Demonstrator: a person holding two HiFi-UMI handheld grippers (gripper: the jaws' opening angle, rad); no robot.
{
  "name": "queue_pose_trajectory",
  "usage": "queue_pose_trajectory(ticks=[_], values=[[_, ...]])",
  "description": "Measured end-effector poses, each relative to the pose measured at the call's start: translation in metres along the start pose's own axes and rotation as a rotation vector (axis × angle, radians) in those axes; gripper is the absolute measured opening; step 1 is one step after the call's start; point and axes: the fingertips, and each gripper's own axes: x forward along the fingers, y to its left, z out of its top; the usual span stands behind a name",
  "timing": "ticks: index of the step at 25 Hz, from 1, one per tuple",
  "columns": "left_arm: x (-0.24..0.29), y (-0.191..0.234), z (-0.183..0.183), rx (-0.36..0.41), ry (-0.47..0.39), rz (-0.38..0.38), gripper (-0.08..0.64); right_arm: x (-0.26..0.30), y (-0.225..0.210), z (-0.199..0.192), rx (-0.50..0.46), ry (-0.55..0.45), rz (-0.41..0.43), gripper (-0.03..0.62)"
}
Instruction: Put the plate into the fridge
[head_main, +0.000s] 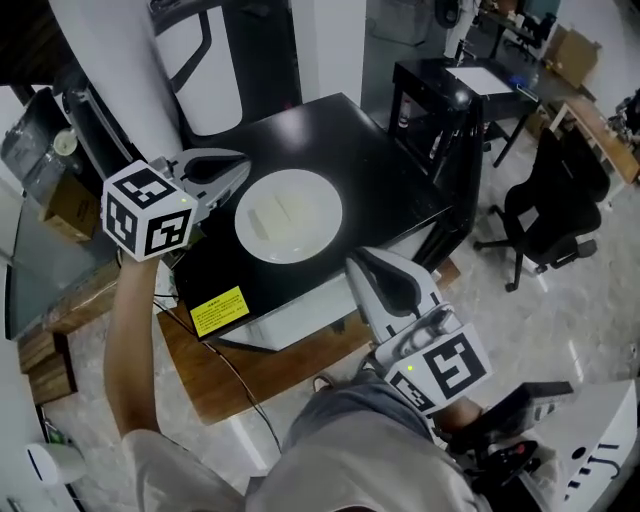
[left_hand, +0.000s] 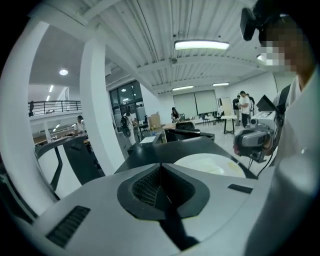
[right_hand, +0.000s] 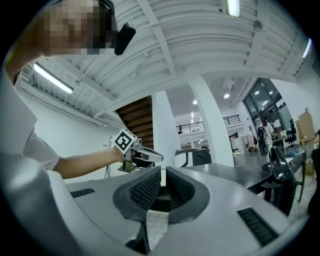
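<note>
Left gripper (head_main: 243, 172) was shut with nothing between its jaws, its tips just beside the far-left rim of the plate (head_main: 290, 215). That white plate lay flat on the black top (head_main: 380, 170), near its middle. Right gripper (head_main: 358, 265) was shut as well and held nothing, near the plate's near-right rim, at the front edge of the top. Below the plate, on the black front face, I saw a yellow label (head_main: 220, 310). Well to the right of the plate stood an office chair (head_main: 545, 225).
</note>
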Motion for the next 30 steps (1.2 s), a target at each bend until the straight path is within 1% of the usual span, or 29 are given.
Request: queue_pose_trajectory(ticks=[2, 4, 6, 8, 11, 14, 18, 26, 30], values=[[0.015, 0.004, -0.012, 0.051, 0.089, 0.017, 0.02, 0.003, -0.005, -0.007, 0.01, 0.016, -0.002, 0.018], [0.023, 0.003, -0.021, 0.096, 0.161, 0.008, 0.02, 0.004, -0.005, -0.01, 0.028, 0.026, -0.005, 0.018], [0.029, -0.001, -0.027, 0.118, 0.21, -0.028, 0.02, 0.004, -0.008, -0.01, 0.035, 0.023, -0.022, 0.02], [0.033, 0.0, -0.03, 0.127, 0.233, -0.049, 0.02, 0.005, -0.01, -0.01, 0.036, 0.018, -0.034, 0.018], [0.034, 0.002, -0.031, 0.128, 0.238, -0.063, 0.02, 0.008, -0.007, -0.011, 0.037, 0.024, -0.029, 0.018], [0.035, 0.0, -0.03, 0.127, 0.227, -0.069, 0.02, 0.008, -0.005, -0.013, 0.044, 0.034, -0.019, 0.018], [0.035, -0.002, -0.027, 0.139, 0.218, -0.081, 0.02, 0.007, -0.008, -0.014, 0.064, 0.017, -0.046, 0.018], [0.038, -0.018, -0.025, 0.164, 0.205, -0.129, 0.02, 0.007, -0.002, -0.023, 0.131, 0.041, -0.019, 0.02], [0.041, -0.027, -0.024, 0.181, 0.2, -0.152, 0.02, 0.008, -0.002, -0.031, 0.201, 0.06, 0.003, 0.02]])
